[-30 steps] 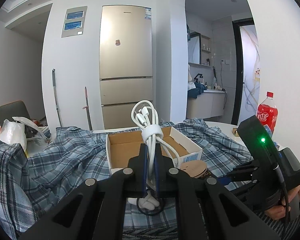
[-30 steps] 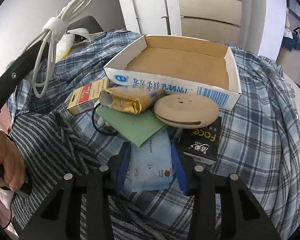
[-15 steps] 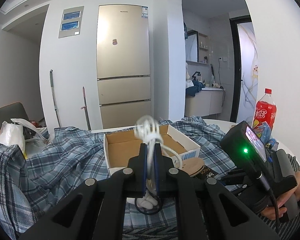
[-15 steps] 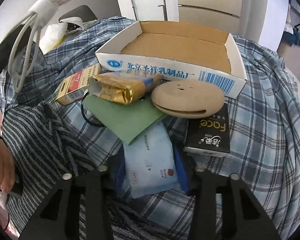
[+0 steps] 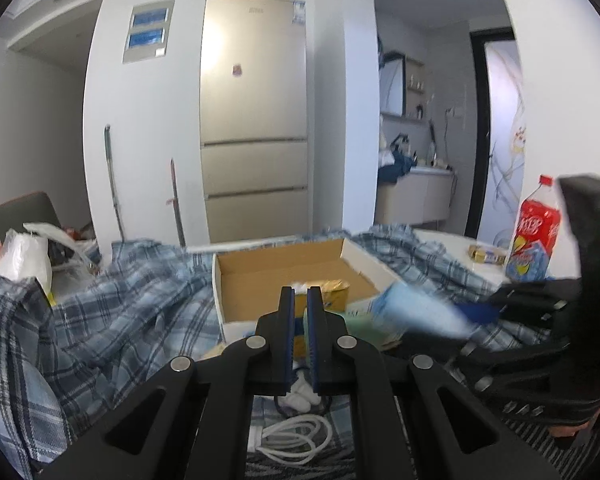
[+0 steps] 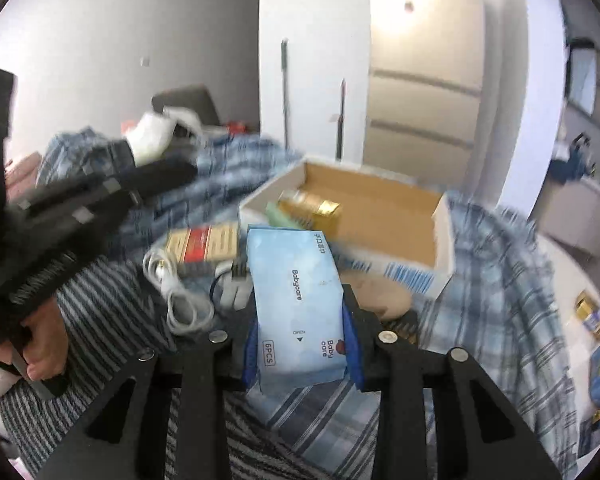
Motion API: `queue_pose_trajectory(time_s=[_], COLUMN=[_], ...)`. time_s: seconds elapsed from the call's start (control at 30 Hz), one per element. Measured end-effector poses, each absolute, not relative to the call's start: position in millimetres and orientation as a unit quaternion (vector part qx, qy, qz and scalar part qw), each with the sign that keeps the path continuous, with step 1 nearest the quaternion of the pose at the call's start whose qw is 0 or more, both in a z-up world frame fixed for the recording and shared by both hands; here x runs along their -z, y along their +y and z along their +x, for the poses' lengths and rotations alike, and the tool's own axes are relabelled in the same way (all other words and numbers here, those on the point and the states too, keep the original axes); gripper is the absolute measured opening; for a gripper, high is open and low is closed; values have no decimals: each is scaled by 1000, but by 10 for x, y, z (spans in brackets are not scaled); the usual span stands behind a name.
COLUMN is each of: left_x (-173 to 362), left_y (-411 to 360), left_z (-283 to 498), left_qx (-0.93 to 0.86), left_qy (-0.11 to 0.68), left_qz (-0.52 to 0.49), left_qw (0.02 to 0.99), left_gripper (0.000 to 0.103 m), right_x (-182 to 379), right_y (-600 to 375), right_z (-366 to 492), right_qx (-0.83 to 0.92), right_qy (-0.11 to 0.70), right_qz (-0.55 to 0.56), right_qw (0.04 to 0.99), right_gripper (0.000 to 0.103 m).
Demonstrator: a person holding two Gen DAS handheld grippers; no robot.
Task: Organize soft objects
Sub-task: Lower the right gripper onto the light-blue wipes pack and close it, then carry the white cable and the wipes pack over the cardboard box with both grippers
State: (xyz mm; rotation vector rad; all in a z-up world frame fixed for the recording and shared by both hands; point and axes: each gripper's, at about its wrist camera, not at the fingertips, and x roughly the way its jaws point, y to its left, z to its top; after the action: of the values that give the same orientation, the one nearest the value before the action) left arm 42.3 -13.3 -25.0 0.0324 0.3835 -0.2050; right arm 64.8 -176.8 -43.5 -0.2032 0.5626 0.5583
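Note:
My right gripper [image 6: 303,336] is shut on a light blue Babycare wipes pack [image 6: 298,304] and holds it lifted in front of the open cardboard box [image 6: 440,248]. The pack shows blurred in the left wrist view [image 5: 412,312]. A gold foil packet [image 6: 310,206] and a green sheet [image 6: 276,214] lie at the box's near left corner. My left gripper [image 5: 300,344] has its jaws nearly together with nothing between them. The coiled white cable [image 5: 296,438] lies on the cloth below it, and shows in the right wrist view [image 6: 180,300].
A red and gold carton [image 6: 204,242], a tan round case [image 6: 380,296] and a black box lie on the plaid cloth [image 6: 500,280] near the cardboard box. A red soda bottle [image 5: 534,228] stands at the right. A white plastic bag [image 5: 24,256] sits far left.
My left gripper let go of the white cable, which now lies on the cloth. My right gripper closed on the wipes pack and lifted it. The gold packet and green sheet shifted to the box.

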Motion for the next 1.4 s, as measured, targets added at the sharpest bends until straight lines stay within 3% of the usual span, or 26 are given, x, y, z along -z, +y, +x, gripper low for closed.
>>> queue_pose_trajectory(time_s=[0.17, 0.23, 0.37, 0.4, 0.63, 0.77, 1.0, 1.2, 1.23, 1.33, 1.4], left_x=[388, 443, 550, 575, 671, 717, 686, 750, 767, 878, 956], left_y=[-114, -68, 64, 99, 246, 120, -132, -290, -305, -317, -321], left_z=[687, 777, 849, 844, 784, 701, 668, 805, 815, 883, 914], left_qx=[79, 80, 76, 74, 81, 88, 100, 103, 100, 93, 105], left_qy=[293, 340, 409, 421, 489, 487, 447, 465, 467, 490, 504], left_qz=[19, 13, 1, -2, -4, 67, 159, 250, 264, 282, 282], left_qw=[953, 937, 909, 904, 869, 866, 874, 843, 838, 820, 810], left_gripper=[12, 23, 63, 64, 64, 72, 72, 72, 69, 46, 43], right_x=[387, 387, 408, 403, 397, 394, 392, 405, 405, 404, 405], right_y=[-1830, -1863, -1904, -1905, -1895, -1887, -1901, -1915, -1914, -1910, -1910], right_z=[681, 729, 759, 755, 701, 689, 703, 725, 724, 717, 722], right_qx=[-250, -251, -252, -252, -256, -259, -257, -258, -258, -259, -259], right_qy=[266, 273, 282, 281, 274, 272, 275, 282, 282, 282, 282], right_qz=[-81, -70, -62, -62, -70, -73, -66, -62, -63, -64, -64], right_qw=[927, 926, 924, 924, 924, 924, 924, 922, 922, 922, 921], right_gripper=[33, 34, 34, 34, 34, 34, 34, 34, 34, 34, 34])
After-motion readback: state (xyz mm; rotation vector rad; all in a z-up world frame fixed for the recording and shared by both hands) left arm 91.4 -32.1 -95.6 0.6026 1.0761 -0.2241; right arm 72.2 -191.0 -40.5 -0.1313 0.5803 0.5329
